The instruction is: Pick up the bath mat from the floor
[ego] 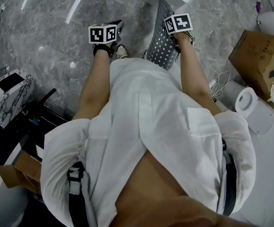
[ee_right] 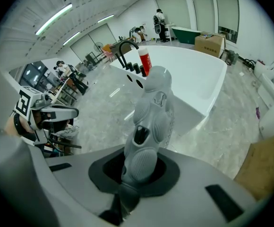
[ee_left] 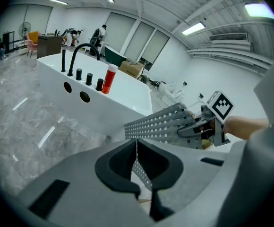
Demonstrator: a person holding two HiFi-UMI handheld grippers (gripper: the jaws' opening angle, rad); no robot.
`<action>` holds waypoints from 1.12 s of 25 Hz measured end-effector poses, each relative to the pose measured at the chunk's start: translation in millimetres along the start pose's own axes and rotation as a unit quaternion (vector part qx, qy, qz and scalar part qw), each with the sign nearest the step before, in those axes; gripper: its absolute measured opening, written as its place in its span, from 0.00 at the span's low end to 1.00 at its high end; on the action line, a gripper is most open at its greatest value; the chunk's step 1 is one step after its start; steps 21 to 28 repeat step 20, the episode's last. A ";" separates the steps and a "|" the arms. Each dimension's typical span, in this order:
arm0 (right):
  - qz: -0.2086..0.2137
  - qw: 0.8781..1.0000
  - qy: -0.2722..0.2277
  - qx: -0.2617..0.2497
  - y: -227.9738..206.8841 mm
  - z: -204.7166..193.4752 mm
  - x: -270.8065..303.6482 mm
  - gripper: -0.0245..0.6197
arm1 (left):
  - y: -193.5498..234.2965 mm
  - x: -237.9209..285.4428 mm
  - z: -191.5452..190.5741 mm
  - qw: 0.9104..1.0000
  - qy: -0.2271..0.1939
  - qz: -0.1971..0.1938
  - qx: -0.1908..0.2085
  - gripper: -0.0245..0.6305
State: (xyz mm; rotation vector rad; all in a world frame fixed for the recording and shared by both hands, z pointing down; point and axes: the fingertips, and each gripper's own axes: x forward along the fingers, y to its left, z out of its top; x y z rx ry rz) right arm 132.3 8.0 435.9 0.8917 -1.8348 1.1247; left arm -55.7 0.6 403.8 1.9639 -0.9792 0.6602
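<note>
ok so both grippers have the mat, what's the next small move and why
Probably raise both together, jaws shut. The left gripper pinches the edge of the mat, the right gripper clamps a bunched fold, and the lower end is hidden behind the shirt, so whether it clears the floor is unsure.

A red bottle (ee_left: pixel 109 78) stands on the white bathtub's (ee_left: pixel 113 109) rim near a black faucet (ee_left: pixel 82 51); a cardboard box (ego: pixel 254 53) sits on the grey marble floor (ego: pixel 47 37).

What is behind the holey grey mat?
A white bathtub stands behind the mat, with a black tap and red bottle on its rim. The mat hides part of the tub's side.
</note>
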 end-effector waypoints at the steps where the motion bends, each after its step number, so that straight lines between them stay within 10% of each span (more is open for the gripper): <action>1: 0.000 1.000 0.001 -0.002 -0.7 0.0 -0.5 0.12 | -1.3 -0.3 0.6 1.000 -0.001 0.001 0.000 0.06; 28: 0.003 0.999 0.000 -0.032 9.8 6.6 -6.3 0.12 | 2.7 -12.8 -3.2 1.000 -0.012 0.010 -0.012 0.06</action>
